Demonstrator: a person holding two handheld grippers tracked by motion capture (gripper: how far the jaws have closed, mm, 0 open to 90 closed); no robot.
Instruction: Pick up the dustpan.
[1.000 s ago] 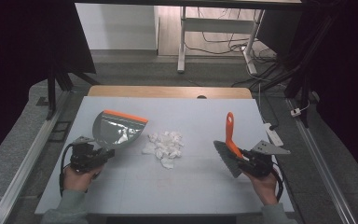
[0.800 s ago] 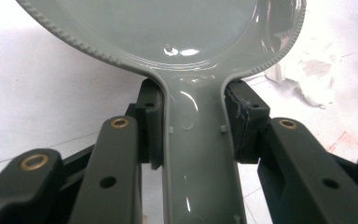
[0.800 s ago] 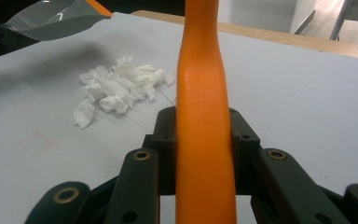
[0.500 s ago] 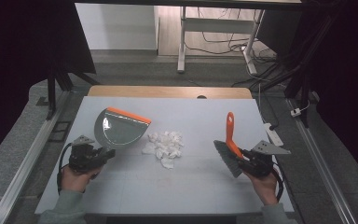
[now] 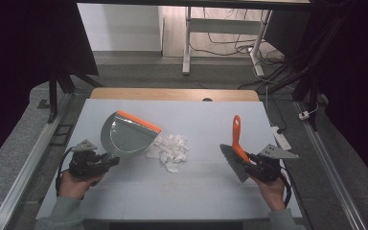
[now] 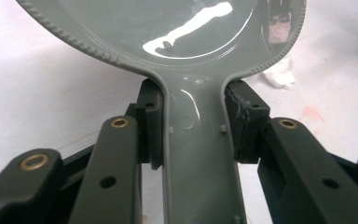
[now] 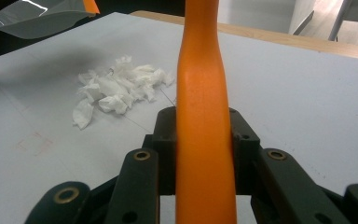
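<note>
A grey dustpan with an orange front lip is held just above the white table, left of centre. My left gripper is shut on its handle, with the pads pressing both sides. A pile of torn white paper lies beside the pan's lip, at mid-table. On the right, my right gripper is shut on the orange handle of a hand brush. The brush handle points away from me and its grey bristles angle down toward the table. The paper pile lies ahead and left of the brush.
A wooden strip runs along the table's far edge. Metal rails flank both sides, and a white power strip lies off the right edge. Desk legs and cables stand on the floor beyond.
The dustpan has tipped from a steeper angle to a flatter one and sits a little closer to the paper pile. The right gripper and brush have stayed put.
</note>
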